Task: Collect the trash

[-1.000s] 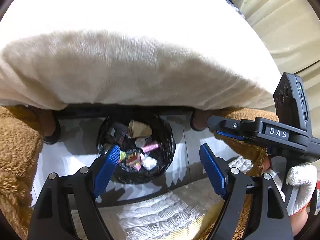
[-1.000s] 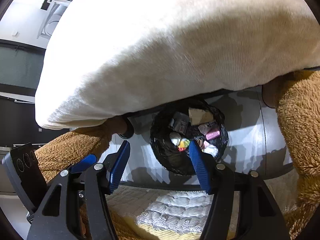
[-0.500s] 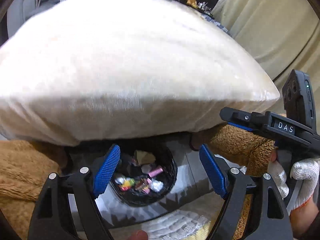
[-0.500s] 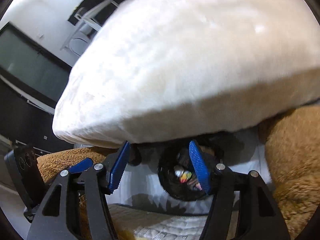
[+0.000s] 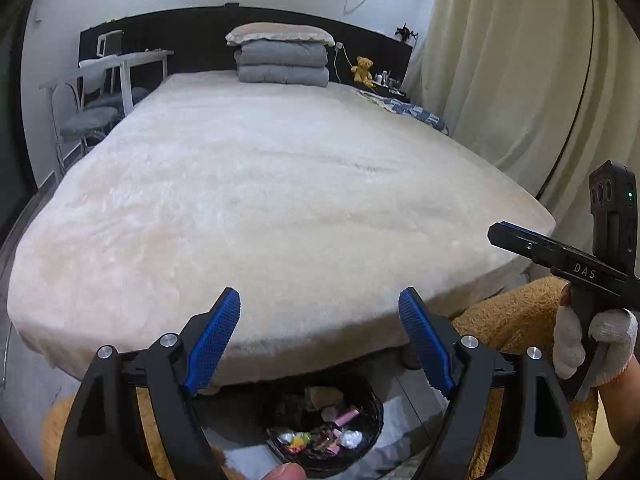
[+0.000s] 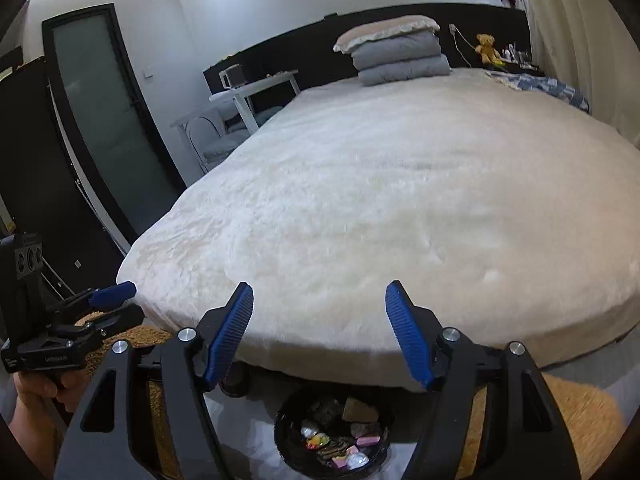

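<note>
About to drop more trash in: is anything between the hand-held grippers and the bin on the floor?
Nothing visible. The bin, lined in black, sits open-topped below both empty hand-held grippers, left and right; the bed edge overhangs just behind it.

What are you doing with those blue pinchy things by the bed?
A person is picking up trash, holding a pinching tool in each hand. Right now both tools, the left gripper and the right gripper, are open and carry nothing; the right one's jaws have just been opening wider. Both point over the big fluffy bed. Below them on the floor sits a black trash bin already holding candy wrappers and crumpled paper.
</note>
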